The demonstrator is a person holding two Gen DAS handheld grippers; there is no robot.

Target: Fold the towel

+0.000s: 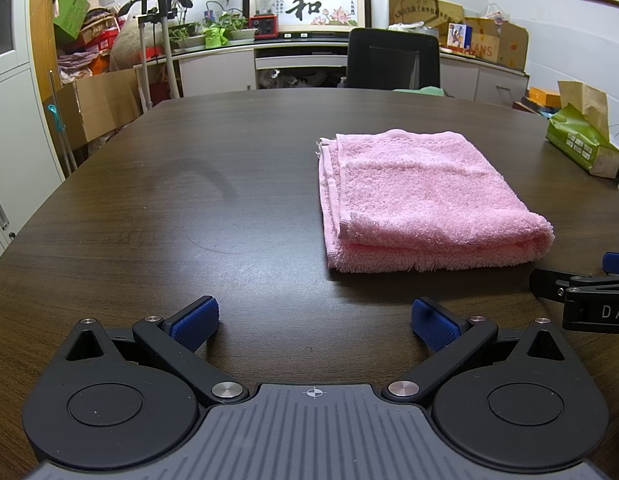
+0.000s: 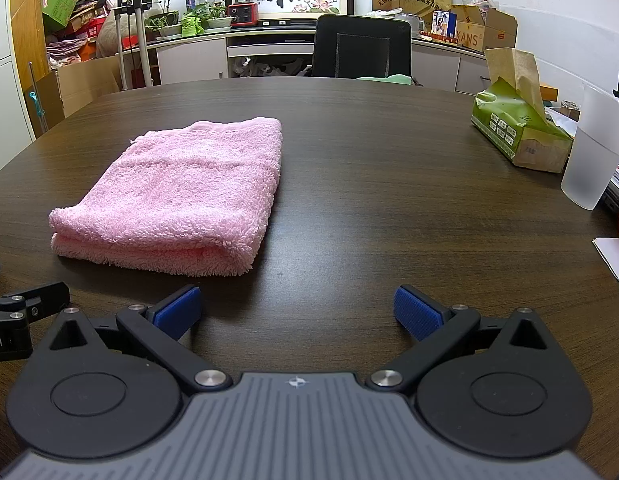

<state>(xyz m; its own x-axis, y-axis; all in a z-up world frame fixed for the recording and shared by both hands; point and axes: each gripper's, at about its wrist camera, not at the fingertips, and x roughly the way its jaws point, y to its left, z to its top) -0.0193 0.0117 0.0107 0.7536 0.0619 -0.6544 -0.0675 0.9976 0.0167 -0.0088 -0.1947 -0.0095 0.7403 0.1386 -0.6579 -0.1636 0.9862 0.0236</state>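
Note:
A pink towel [image 1: 421, 204] lies folded into a thick rectangle on the dark wooden table [image 1: 189, 208]. It also shows in the right wrist view [image 2: 181, 196]. My left gripper [image 1: 315, 324] is open and empty, low over the table, in front and to the left of the towel. My right gripper [image 2: 297, 312] is open and empty, in front and to the right of the towel. Neither touches the towel. Part of the right gripper shows at the right edge of the left wrist view [image 1: 585, 296].
A green tissue box [image 2: 517, 132] and a frosted plastic cup [image 2: 593, 148] stand at the table's right side, with papers [image 2: 613, 260] by the right edge. A black office chair [image 2: 361, 46] stands behind the table's far edge.

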